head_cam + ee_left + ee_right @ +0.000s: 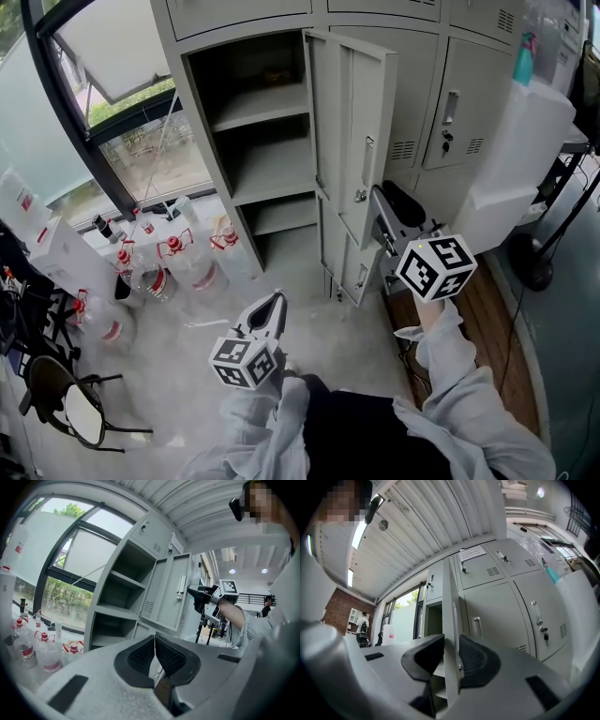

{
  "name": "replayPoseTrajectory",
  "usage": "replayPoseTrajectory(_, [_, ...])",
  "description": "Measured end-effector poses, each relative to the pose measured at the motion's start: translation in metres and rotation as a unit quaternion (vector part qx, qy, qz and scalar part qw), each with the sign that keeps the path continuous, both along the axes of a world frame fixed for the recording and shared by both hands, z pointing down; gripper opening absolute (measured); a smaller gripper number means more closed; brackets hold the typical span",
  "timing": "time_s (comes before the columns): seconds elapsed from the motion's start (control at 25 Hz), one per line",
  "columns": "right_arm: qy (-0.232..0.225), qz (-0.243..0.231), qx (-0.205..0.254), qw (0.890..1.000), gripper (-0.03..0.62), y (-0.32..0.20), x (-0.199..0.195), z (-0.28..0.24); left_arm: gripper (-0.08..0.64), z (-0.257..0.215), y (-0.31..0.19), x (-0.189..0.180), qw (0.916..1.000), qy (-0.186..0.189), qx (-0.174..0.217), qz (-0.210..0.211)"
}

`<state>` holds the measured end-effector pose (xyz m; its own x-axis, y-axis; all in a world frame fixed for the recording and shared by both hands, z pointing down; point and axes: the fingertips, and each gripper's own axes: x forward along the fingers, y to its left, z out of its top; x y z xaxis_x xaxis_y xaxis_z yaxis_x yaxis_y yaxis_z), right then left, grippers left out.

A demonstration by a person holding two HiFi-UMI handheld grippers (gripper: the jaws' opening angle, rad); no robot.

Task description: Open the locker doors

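we see the tall grey locker door (352,141) swung out towards us, its edge facing the room. our right tool (380,214) is at that edge below the handle. in the right gripper view the door (451,620) runs up between the two pads and both press on it, so the right tool (450,656) is grasping the door's edge. our left tool (276,302) hangs lower and well apart from the lockers, clenched with nothing in it, its pads meeting at the tips (154,648).

behind the door the compartment's shelves (262,108) look bare. clear bottles (169,258) with red caps crowd the floor (309,347) left of the compartment, under the window (141,122). a chair (75,403) stands nearer us. on the right, a big white unit (520,159) stands before the closed lockers (455,112).
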<state>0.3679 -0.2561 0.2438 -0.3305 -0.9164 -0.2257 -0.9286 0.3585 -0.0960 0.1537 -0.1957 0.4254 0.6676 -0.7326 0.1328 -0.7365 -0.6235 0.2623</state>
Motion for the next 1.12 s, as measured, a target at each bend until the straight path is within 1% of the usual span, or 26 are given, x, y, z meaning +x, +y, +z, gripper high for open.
replayPoseTrajectory(0.16, [0.006, 0.019, 0.002, 1.0, 0.093, -0.002, 0.02, 0.0, 0.009, 0.0, -0.002, 0.007, 1.0, -0.003, 0.005, 0.003])
replayPoseTrajectory(0.4, [0.009, 0.046, 0.002, 0.999, 0.078, -0.01, 0.047, 0.0, 0.009, 0.002, -0.004, 0.016, 0.9999, -0.005, -0.001, 0.012])
replayPoseTrajectory(0.56, [0.012, 0.04, 0.0, 0.999, 0.079, -0.014, 0.059, 0.0, 0.009, 0.006, -0.004, 0.02, 0.9998, -0.006, -0.007, 0.015])
replayPoseTrajectory(0.84, [0.012, 0.045, 0.001, 0.999, 0.078, -0.014, 0.06, -0.001, 0.009, 0.007, -0.002, 0.026, 0.9997, -0.008, -0.008, 0.02])
replayPoseTrajectory(1.12, [0.004, 0.041, -0.005, 0.999, 0.079, -0.01, 0.058, 0.002, 0.009, 0.002, 0.007, 0.016, 0.9999, -0.006, -0.005, 0.008])
